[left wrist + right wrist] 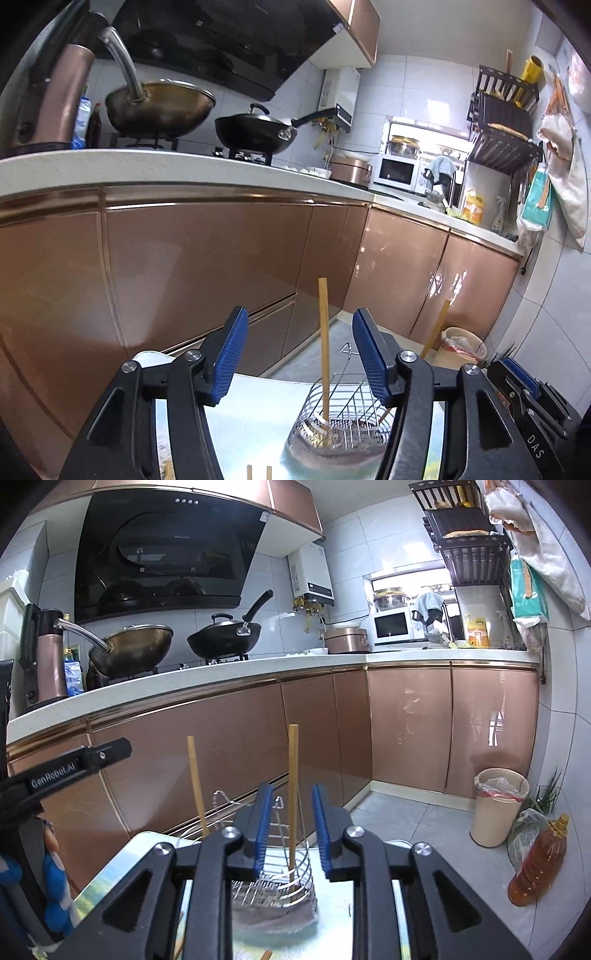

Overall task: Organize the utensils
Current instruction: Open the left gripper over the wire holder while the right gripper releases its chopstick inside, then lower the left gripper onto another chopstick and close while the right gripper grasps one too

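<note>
Both grippers spread, holding nothing; chopsticks stand in the wire rack.

Left wrist: left gripper (298,354) has fingers wide apart, nothing between them. Wire rack (341,417) sits on the shiny table (255,417), one chopstick (324,343) upright in it, a second chopstick (436,328) leaning at right. Two more stick tips (258,472) at bottom edge.
Right wrist: right gripper (292,829) fingers apart, not touching the upright chopstick (293,794) seen between them, which stands in the rack (275,890). Other chopstick (196,786) stands further left.
</note>
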Tool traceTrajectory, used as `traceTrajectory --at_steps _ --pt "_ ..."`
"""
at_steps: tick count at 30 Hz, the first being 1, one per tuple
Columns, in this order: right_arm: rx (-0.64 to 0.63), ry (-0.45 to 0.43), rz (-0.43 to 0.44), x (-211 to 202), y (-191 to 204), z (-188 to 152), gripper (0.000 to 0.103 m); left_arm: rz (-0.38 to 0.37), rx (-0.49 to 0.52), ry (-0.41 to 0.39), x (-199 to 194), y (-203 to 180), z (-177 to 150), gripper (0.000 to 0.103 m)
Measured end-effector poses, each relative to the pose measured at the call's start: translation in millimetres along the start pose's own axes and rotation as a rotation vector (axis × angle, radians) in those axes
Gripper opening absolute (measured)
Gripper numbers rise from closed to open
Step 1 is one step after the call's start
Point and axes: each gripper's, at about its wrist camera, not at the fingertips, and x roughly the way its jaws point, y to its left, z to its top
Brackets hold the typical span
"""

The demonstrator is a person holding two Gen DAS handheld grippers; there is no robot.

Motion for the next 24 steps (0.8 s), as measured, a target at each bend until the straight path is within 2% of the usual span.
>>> traceTrajectory --at_steps 2,5,18,24 --pt "0.002 0.007 0.003 -12 4 1 0.022 0.003 -0.01 0.009 -16 8 3 0.068" --pt "0.01 0.027 0.003 -32 10 2 0.026 0.014 -0.031 0.027 -41 21 6 0.073" --pt "0.012 0.17 -0.017 -113 24 10 0.028 0.039 -0.05 0.13 -132 68 3 0.074" --pt "-0.008 0.236 -0.009 -136 32 11 0.028 0.029 -0.036 0.208 -152 78 -1 0.074"
